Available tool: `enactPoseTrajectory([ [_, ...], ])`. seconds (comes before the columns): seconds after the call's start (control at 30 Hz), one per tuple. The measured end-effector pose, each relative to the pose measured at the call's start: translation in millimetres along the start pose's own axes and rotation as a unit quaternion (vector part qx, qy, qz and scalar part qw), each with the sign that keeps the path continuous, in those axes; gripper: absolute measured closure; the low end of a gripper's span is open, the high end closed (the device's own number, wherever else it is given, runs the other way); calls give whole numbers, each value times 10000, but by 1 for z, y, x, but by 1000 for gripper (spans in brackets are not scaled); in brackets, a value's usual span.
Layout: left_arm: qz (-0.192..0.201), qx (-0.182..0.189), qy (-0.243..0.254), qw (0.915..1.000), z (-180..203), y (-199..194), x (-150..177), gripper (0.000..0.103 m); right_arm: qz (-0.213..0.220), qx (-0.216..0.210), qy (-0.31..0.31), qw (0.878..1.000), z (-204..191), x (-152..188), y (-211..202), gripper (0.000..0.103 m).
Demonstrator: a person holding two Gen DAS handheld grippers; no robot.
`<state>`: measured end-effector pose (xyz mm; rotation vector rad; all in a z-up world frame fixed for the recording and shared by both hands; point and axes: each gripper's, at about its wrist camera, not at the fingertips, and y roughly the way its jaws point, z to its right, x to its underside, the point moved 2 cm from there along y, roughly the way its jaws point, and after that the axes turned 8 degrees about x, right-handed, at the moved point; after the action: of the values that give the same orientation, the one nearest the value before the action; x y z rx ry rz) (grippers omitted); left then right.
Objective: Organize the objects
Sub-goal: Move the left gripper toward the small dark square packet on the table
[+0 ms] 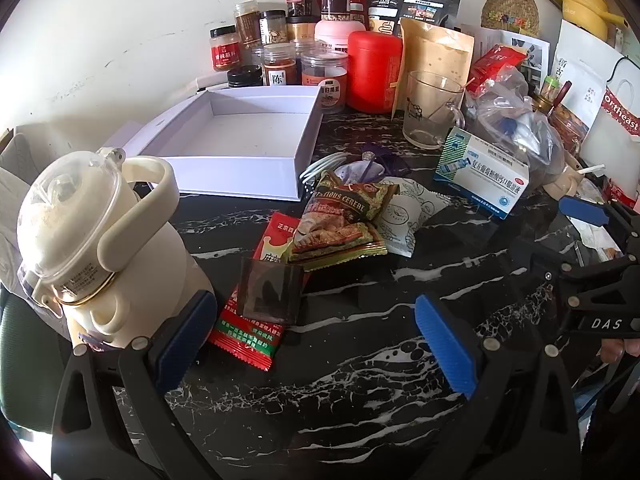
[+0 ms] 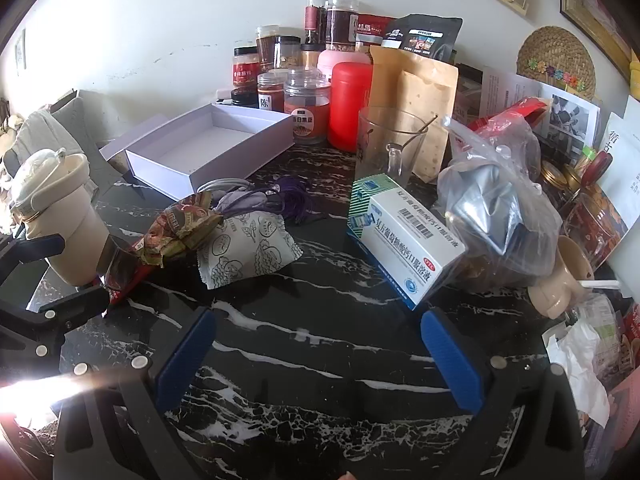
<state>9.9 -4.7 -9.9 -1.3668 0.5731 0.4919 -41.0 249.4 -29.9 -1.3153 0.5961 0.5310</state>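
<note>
Inspection proceeds left to right across the black marbled table (image 1: 360,380).

At far left, a cream insulated bottle (image 1: 100,248) with a clear domed lid and loop handle is standing just beside the left gripper (image 1: 316,344), whose fingers (image 1: 184,340) are standing spread wide and holding nothing. The bottle is likely rigid, fairly heavy and smooth; the body below the collar is the sounder hold.

Behind it, an open white cardboard box (image 1: 240,176) is sitting empty, the probable destination.

At centre, the loose items are lying in a heap: a red seasoning sachet (image 1: 248,332), a dark translucent packet (image 1: 270,292) on top of it, a green-and-gold snack packet (image 1: 340,220) overlapping both, and a white printed pouch (image 2: 248,248) beside a purple cord bundle (image 2: 292,200). (All should be light, soft and crinkly; pinching a sealed edge is advisable, as the flat faces may slip.)

Further right, a white-and-blue medicine carton (image 2: 404,240) is leaning against a clear plastic bag (image 2: 500,216). It appears stiff and light, best taken across its narrow sides.

The right gripper (image 2: 316,356) is hovering over bare table, fingers (image 2: 452,360) likewise spread, empty.
</note>
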Motion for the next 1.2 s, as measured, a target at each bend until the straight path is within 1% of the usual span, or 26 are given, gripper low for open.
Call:
enactPoseTrajectory([
  [0.5,30,10,-25,10000,5,-1,12,3,25,-9,-45,10000,0,7,-3,1],
  [1.07,-128,-4,-206,9997,-1,22,32,3,-13,-212,-193,9996,-10,18,10,1],
  [1.2,-154,-41,-154,9998,-5,27,39,3,-70,-310,-270,9991,-17,19,18,1],
])
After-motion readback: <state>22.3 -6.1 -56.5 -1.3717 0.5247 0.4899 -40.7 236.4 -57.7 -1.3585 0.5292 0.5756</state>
